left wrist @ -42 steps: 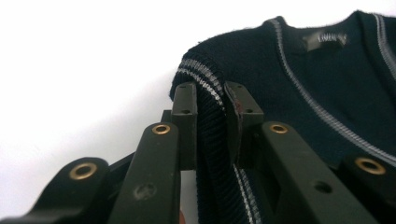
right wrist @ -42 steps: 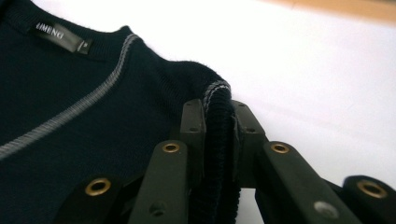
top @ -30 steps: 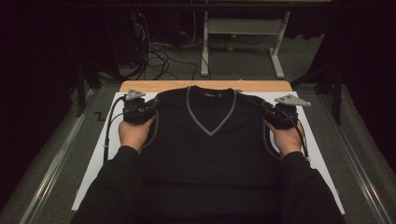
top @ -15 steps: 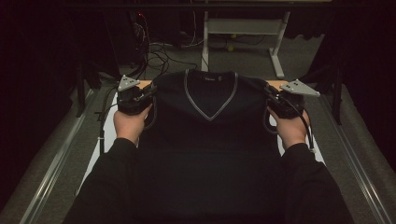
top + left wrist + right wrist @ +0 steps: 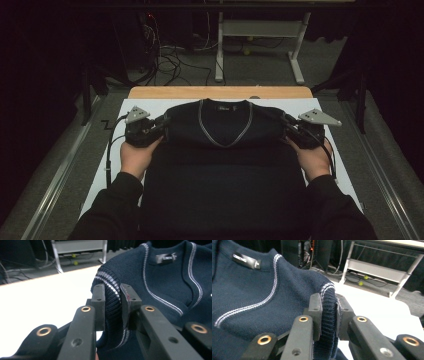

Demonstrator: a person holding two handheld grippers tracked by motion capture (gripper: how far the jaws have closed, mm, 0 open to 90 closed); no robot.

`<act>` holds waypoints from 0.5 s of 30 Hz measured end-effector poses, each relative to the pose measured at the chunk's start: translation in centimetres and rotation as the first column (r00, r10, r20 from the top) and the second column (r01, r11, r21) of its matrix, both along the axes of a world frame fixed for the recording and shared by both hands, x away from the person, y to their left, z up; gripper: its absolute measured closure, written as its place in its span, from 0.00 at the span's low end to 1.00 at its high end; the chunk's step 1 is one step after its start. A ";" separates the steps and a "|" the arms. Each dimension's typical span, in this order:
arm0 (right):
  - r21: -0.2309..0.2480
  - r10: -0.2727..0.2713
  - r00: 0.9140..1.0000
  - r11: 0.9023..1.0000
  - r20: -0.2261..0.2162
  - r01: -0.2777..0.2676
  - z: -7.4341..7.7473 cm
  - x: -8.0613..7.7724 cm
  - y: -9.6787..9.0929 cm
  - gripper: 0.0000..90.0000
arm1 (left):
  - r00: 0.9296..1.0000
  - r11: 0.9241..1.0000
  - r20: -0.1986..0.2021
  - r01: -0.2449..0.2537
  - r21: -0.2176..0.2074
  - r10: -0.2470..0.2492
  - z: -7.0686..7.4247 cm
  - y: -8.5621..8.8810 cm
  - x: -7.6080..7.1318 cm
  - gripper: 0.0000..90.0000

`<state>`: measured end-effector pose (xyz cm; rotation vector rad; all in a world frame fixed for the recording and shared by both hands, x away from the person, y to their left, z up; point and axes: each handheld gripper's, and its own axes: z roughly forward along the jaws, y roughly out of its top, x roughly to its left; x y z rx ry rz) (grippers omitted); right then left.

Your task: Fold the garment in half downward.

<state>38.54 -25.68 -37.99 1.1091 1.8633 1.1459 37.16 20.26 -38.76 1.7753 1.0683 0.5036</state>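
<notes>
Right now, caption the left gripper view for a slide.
Left gripper pinching the striped armhole edge of a navy sweater vest over a white table.

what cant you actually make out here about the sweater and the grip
- Label wording: too small and blurred in both gripper views.
- Sweater hem: cut off by the high view's bottom edge, between the sleeves.
- Armhole trim between the right gripper's jaws: hidden by them.
</notes>
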 end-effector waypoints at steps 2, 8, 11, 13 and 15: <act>0.007 0.019 1.000 1.000 0.003 -0.019 -0.5 -0.9 -0.1 0.87 | 1.000 1.000 -0.011 0.014 0.003 -0.014 -0.9 0.3 -0.9 0.80; 0.024 0.068 0.998 0.997 -0.013 -0.068 -2.4 -3.8 -0.6 0.87 | 0.998 0.999 -0.053 0.045 0.008 -0.044 -3.1 1.0 -3.3 0.79; 0.033 0.082 0.997 0.996 -0.016 -0.081 -3.4 -5.2 -0.9 0.87 | 0.997 0.998 -0.052 0.058 -0.009 -0.058 -3.7 1.1 -4.6 0.79; 0.034 0.080 0.997 0.996 -0.011 -0.079 -4.1 -6.2 -1.0 0.87 | 0.997 0.997 -0.041 0.070 -0.015 -0.071 -4.0 1.2 -5.7 0.79; 0.047 0.083 0.996 0.996 -0.019 -0.082 -4.9 -7.1 -1.3 0.87 | 0.996 0.997 -0.039 0.077 -0.013 -0.077 -4.3 1.1 -6.7 0.79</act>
